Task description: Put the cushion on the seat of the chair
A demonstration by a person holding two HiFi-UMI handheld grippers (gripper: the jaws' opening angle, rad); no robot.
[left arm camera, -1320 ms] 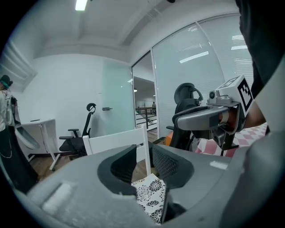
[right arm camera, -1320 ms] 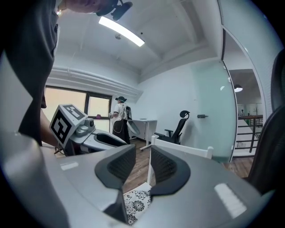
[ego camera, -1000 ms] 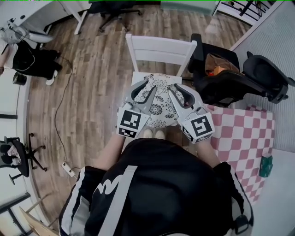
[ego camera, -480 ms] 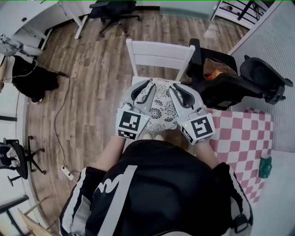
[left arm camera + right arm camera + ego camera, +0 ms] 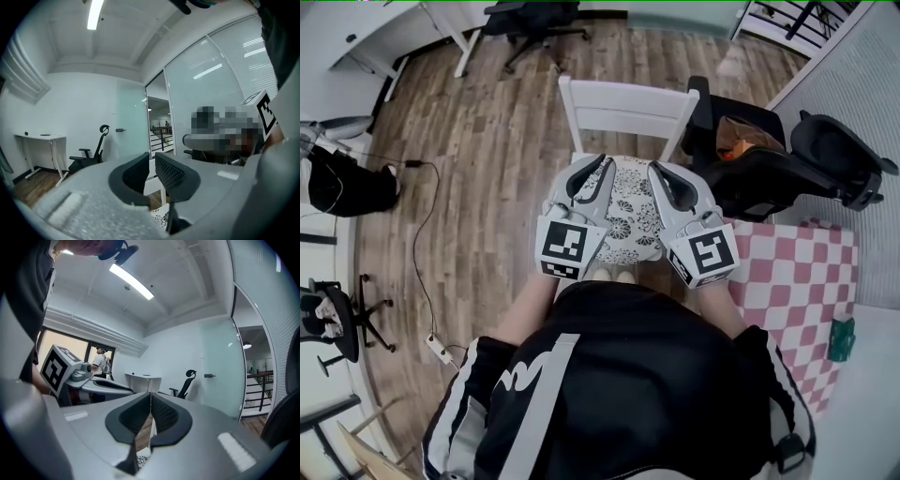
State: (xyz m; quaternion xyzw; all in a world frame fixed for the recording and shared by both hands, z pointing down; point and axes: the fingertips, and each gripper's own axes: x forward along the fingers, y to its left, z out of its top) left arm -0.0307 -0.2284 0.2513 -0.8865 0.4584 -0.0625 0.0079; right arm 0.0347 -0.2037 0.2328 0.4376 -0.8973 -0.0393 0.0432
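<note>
So both grippers have nothing in them: the left gripper is closing on air with a thin gap between its jaws, and the right gripper is pinched fully together, both over the floral cushion lying on the white chair seat. I'd back off straight up so nothing snags the fabric. Can't tell if it sits square, since the grippers cover its sides.

White cushion with black floral print, flat on white chair seat
</note>
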